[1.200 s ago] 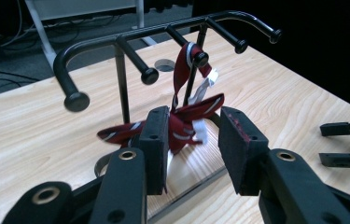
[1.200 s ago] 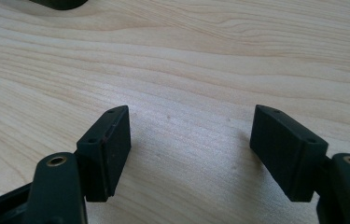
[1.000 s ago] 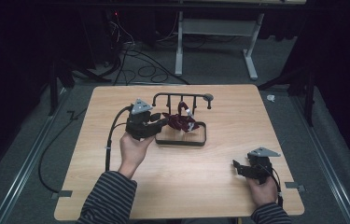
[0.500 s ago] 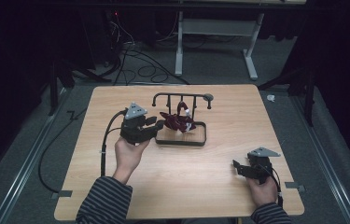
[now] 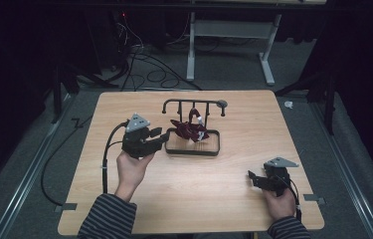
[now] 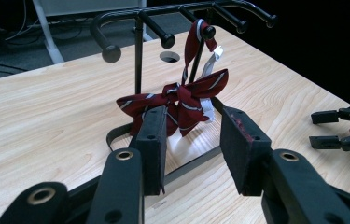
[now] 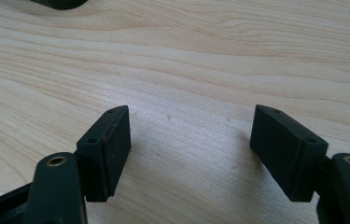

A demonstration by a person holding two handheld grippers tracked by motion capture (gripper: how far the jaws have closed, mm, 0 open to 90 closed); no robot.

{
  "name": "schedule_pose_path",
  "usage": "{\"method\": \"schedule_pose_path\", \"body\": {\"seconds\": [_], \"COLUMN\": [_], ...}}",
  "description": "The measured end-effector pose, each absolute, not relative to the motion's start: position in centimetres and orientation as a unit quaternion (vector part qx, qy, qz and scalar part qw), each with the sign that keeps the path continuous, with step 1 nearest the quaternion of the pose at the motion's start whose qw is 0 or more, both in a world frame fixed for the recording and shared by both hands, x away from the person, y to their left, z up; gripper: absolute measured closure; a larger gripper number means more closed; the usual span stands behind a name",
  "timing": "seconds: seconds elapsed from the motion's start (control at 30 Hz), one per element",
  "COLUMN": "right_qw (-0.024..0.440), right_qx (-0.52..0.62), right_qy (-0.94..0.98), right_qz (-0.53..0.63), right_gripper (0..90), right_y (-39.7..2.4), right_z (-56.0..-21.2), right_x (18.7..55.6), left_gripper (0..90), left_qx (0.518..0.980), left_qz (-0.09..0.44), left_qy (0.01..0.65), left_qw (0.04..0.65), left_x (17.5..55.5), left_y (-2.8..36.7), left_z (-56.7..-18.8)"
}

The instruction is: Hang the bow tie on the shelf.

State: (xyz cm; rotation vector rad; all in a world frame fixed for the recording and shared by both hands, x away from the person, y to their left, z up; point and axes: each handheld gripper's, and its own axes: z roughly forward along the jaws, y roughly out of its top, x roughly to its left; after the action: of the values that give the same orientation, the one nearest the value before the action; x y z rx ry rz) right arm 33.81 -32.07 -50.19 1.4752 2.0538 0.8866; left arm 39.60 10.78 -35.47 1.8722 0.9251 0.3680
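A dark red striped bow tie [image 5: 189, 129] hangs by its strap from a peg of a black rack [image 5: 194, 103], and its bow rests low inside the rack's base frame [image 5: 213, 152]. My left gripper [image 5: 163, 135] hovers just left of that frame, pointing at it. In the left gripper view the left gripper [image 6: 193, 135] stands open with nothing between its pads, the bow tie [image 6: 177, 100] a short way beyond. My right gripper [image 5: 251, 178] rests near the table's front right, and the right gripper view has this gripper [image 7: 189, 140] open over bare wood.
The wooden table [image 5: 243, 209] has a round cable hole [image 6: 169, 56] behind the rack. The rack's other pegs [image 6: 109, 51] are bare. The right gripper's jaws [image 6: 345, 130] show at the far right of the left gripper view. Cables and a desk frame lie on the floor beyond.
My left gripper has drawn back to the left, away from the bow tie and off the rack's base. The bow tie stays on the rack. The right gripper has not moved.
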Motion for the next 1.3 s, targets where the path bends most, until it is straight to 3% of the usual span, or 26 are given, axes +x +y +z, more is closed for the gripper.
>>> {"method": "schedule_pose_path", "body": {"seconds": [1.3], "right_qw": [0.23], "right_qx": [0.535], "right_qy": [0.747], "right_qz": [0.321], "right_gripper": [30.0], "right_y": [-32.0], "right_z": [-50.2], "right_x": [33.8], "left_gripper": [58.8], "left_qx": [0.771], "left_qz": [0.143], "left_qy": [0.389], "left_qw": [0.483], "left_x": [37.3], "left_y": [13.3], "left_z": [-37.7]}}
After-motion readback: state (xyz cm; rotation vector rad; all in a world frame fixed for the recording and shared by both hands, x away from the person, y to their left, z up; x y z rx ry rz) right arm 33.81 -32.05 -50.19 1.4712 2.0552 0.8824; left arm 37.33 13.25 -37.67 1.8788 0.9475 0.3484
